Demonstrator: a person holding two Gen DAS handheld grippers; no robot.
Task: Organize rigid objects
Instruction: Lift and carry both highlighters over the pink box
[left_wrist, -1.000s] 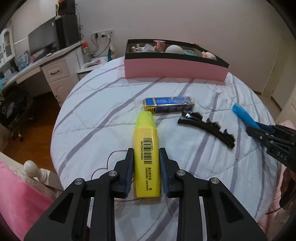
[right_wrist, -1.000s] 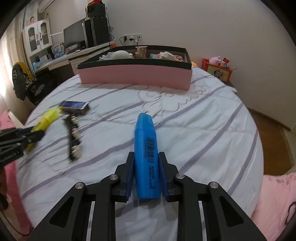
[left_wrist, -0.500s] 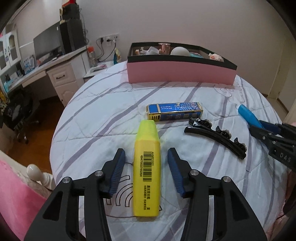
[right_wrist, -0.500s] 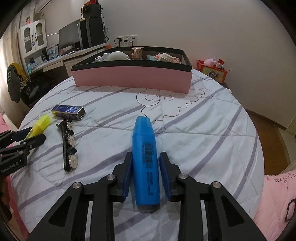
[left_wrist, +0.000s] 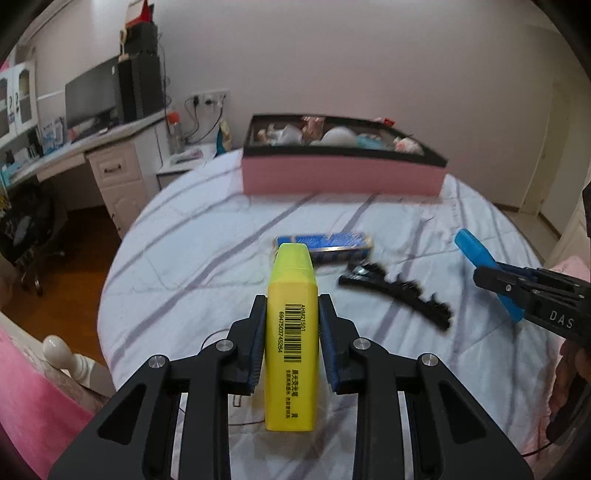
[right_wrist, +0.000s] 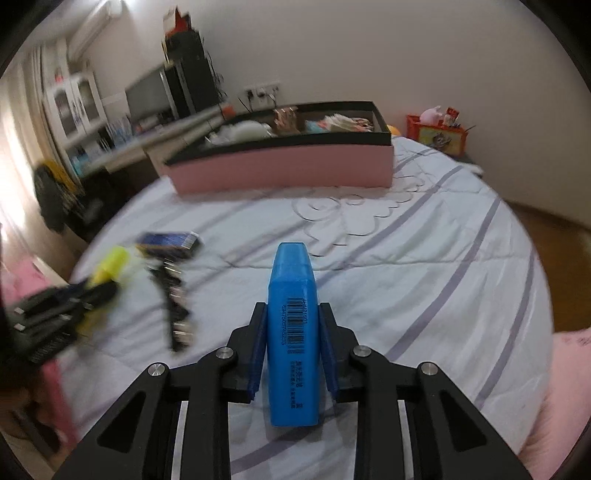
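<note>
the left hand-held gripper is closed on a yellow highlighter, its blue pads pressed to both long sides. the highlighter's long axis runs straight away from the camera, tapered cap pointing far toward the pink storage box; a black barcode and small print run along its upper face. it appears held above the bed, though the view does not settle this.

the right hand-held gripper is closed the same way on a blue highlighter, cap pointing far, barcode on top, body the same flattened tapered shape. in the left wrist view this blue highlighter sticks out of the right hand-held gripper at the right edge, its cap angled up and to the left.

on the striped white bedcover, between the two hand-held grippers, lie a blue rectangular box with its long axis left to right, and just near of it a black hair clip lying diagonally. the pink storage box with a black rim sits at the far side of the bed, holding assorted small items too blurred to name.
</note>
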